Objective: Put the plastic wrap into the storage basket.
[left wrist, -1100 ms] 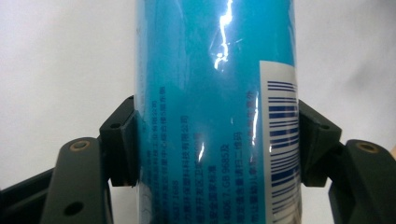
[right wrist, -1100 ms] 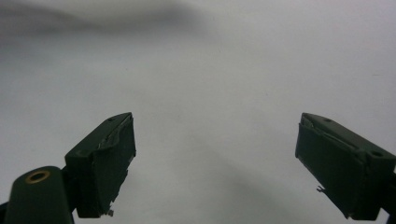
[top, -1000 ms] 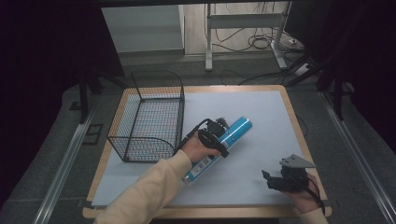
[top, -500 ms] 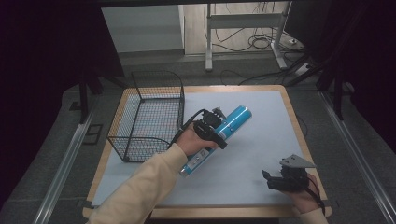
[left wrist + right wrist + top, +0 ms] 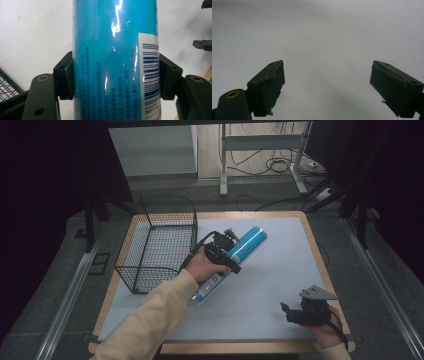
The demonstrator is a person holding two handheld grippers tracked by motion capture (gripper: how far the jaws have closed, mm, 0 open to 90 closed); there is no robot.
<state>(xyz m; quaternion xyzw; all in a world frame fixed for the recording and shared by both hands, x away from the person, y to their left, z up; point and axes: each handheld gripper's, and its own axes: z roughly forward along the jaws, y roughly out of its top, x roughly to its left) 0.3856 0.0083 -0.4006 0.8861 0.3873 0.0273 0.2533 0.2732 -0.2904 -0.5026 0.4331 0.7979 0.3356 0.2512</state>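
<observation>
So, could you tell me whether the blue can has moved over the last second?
Yes: the blue can, clamped in the left gripper, has shifted slightly toward the wire basket.

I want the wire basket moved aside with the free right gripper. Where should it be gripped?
Probably the wire basket's top rim on its near right corner, from above. The thin rim wire fits between the open right gripper's fingers, and that side faces it.

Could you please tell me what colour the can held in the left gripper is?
Bright blue, with a white barcode label; the can shows best in the left gripper view.
</observation>
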